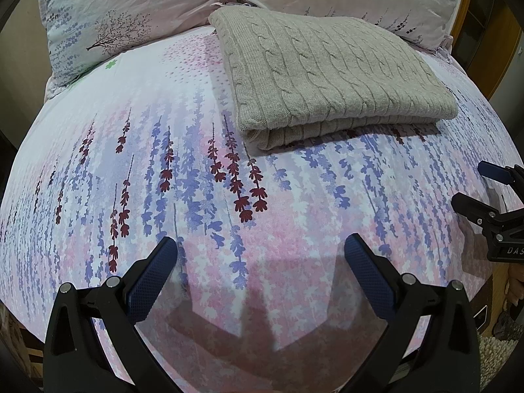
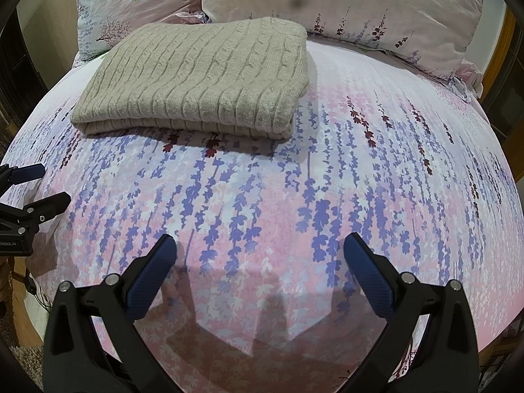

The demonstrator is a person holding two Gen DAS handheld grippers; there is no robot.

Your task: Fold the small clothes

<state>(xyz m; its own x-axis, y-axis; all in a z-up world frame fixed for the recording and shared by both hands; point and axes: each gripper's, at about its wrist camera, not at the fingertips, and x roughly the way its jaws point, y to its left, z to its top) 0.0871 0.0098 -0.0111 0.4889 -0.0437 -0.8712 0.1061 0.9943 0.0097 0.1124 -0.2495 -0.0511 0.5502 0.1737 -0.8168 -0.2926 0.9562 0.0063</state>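
**Sweater folded, both tools empty — risk is undoing it**

My left tool [image 1: 261, 245] and right tool [image 2: 260, 245] hang released over the bed [image 1: 294, 229], gripping nothing. The grey knit sweater [image 2: 199, 72] lies folded well ahead, near the pillows [image 2: 344, 3]. Any snag on its loose front edge drags the layers apart.

Both views are evenly and fairly brightly lit by warm indoor light from above and behind the cameras. Each gripper throws soft double shadows onto the bed [image 1: 294, 196] at six o'clock. The sweater [image 2: 196, 75] casts a soft shadow toward five o'clock in the right wrist view. There is no glare. Fisheye distortion bulges the bed into a dome, with dark vignetted corners. Focus is sharp at centre and softens slightly at the edges. A dark blurred smudge sits on the pillow [image 2: 344, 3] at twelve o'clock.
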